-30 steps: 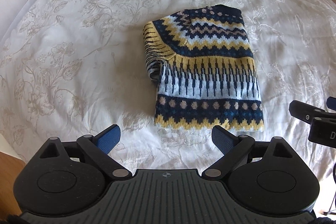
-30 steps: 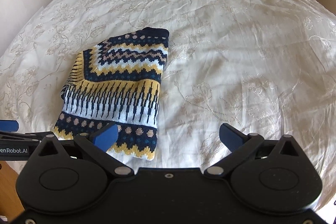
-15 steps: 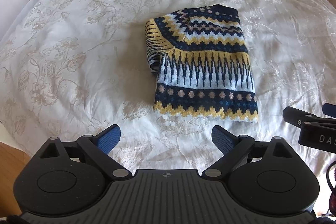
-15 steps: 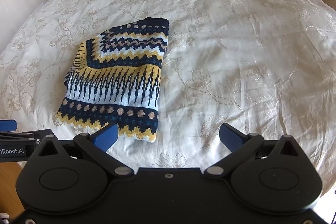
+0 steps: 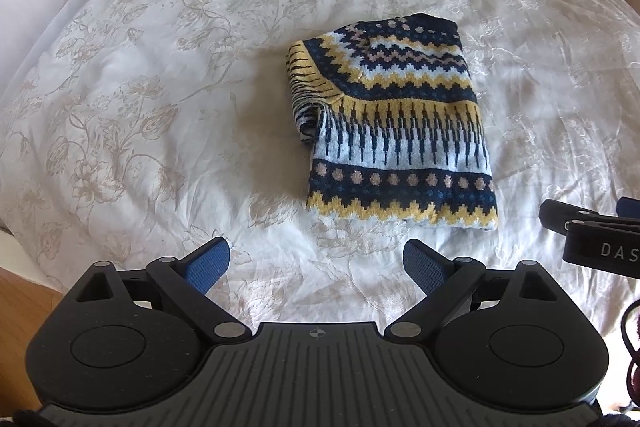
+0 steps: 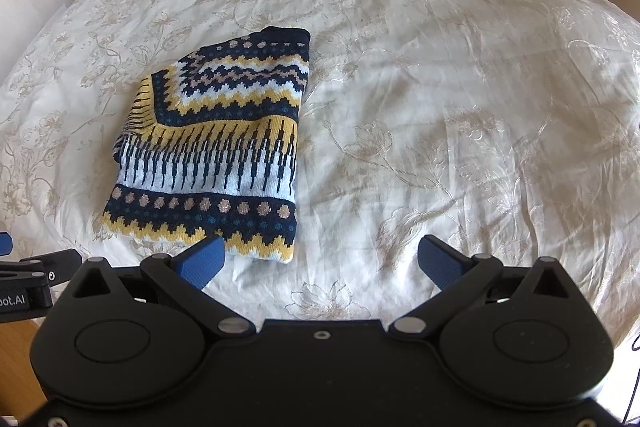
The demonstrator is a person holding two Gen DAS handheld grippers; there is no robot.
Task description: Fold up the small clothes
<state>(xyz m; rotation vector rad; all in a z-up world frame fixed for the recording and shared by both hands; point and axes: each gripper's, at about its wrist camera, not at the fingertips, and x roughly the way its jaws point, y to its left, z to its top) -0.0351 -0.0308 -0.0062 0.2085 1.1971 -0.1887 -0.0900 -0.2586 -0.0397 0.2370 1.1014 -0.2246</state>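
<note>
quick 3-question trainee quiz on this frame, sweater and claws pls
1. True or false: the left claw grips the sweater.
2. The sweater lies on: A) the bedspread B) a wooden table C) a chair.
3. Fill in: both claws, the right claw included, are ____.

Key: 1 false, both claws hang short of its near hem. 2 A. 3 open.

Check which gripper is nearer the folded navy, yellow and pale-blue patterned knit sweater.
Right, narrowly. The right gripper has its left pad at the folded navy, yellow and pale-blue patterned knit sweater's near hem; the left gripper hangs back, bedspread between. Both open.
</note>
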